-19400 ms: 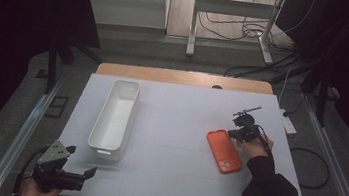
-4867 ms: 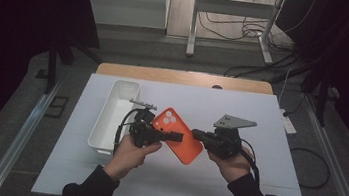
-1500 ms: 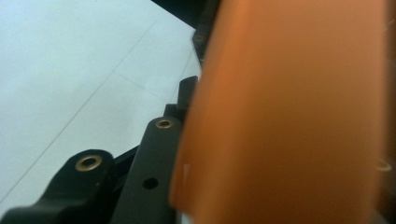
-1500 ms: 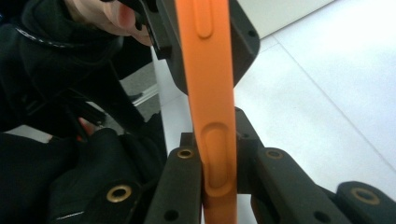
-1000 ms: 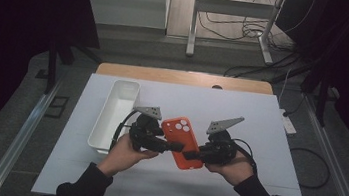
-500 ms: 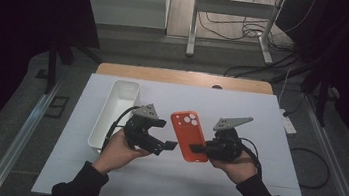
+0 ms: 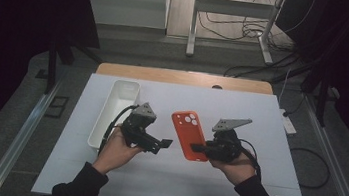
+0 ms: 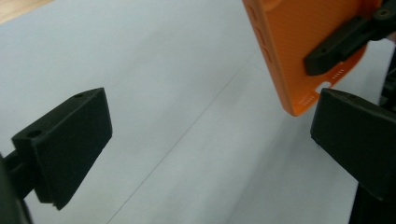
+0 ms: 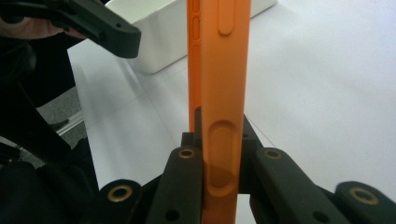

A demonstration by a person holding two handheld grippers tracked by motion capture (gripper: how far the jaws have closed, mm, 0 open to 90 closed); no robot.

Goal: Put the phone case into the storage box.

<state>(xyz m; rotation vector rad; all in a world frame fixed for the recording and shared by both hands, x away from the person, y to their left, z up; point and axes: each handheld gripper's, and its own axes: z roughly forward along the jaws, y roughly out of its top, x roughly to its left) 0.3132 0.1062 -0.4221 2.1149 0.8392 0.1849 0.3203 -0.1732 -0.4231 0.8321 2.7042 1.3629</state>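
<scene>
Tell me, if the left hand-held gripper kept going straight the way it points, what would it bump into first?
Probably the orange phone case. The left hand-held gripper, jaws just opened wide and empty, points at its lower end, held by the right hand-held gripper. Depth is unclear, so it might pass slightly below.

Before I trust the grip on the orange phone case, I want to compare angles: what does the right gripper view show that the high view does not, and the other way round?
The right gripper view shows the phone case edge-on, side button bumps visible, pinched between the right gripper fingers.

The high view shows the case's back with its camera cutout, both hands, the wooden table end and the floor cables.

Both show the white tray, the white table surface and the left gripper, whose fingers have just been opening with nothing between them.
</scene>
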